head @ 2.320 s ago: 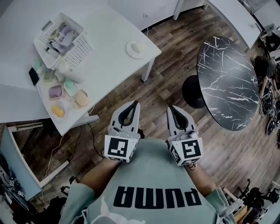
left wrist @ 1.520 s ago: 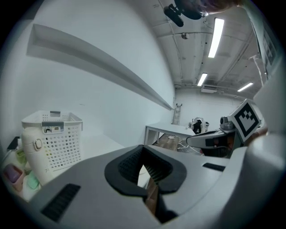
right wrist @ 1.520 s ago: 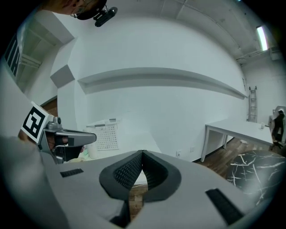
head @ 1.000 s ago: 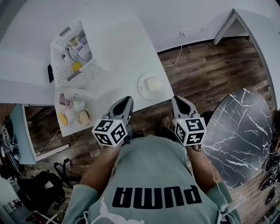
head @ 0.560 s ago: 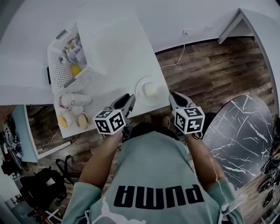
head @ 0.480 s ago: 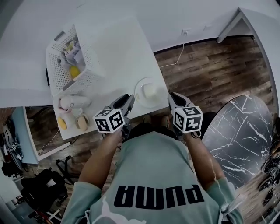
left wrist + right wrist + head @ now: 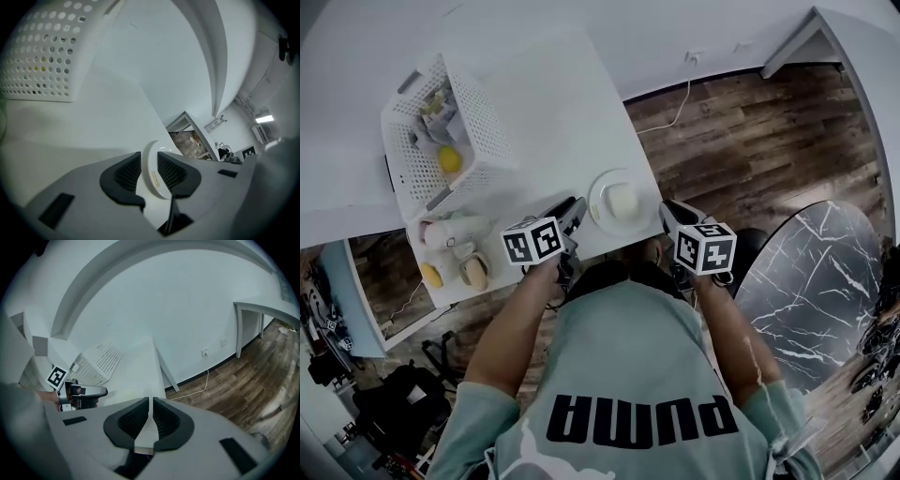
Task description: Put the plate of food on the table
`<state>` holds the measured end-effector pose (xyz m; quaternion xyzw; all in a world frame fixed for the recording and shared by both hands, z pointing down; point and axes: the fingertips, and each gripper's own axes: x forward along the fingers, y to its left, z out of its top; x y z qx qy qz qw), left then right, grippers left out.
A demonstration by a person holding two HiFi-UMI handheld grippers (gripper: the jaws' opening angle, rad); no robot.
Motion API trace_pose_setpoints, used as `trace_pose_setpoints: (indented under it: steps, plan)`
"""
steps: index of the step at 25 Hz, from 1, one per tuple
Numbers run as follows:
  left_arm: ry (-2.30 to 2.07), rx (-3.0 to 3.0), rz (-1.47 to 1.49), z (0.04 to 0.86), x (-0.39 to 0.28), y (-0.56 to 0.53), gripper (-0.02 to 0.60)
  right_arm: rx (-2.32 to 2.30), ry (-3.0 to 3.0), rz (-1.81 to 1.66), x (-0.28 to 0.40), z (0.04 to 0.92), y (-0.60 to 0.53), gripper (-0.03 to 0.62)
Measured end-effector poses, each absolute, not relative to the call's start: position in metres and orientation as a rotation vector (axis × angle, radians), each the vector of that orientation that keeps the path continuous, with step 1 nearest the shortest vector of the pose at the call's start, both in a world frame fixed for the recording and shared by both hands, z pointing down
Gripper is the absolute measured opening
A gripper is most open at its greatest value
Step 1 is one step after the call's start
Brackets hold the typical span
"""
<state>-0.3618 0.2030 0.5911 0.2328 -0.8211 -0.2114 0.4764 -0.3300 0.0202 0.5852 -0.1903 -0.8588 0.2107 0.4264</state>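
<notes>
Together the left gripper (image 7: 577, 209) and right gripper (image 7: 667, 209) jaws pinch opposite rims of the plate (image 7: 603, 190)

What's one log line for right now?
left gripper: shut on plate rim | right gripper: shut on plate rim | plate: holds food, over near edge of white table

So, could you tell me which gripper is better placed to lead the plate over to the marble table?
Right, I'd say. The left gripper and right gripper both clamp the plate rim, but the marble table lies on the right gripper's side.
</notes>
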Motion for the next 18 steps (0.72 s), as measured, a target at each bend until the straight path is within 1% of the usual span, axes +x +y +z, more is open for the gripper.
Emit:
trace_pose_setpoints:
  steps: [18]
  plan:
    - [-1.890,0.634,-0.518,0.616,-0.368,0.194,0.107,-0.423,-2.063,0.625,-0.335,0.607,0.027,0.014]
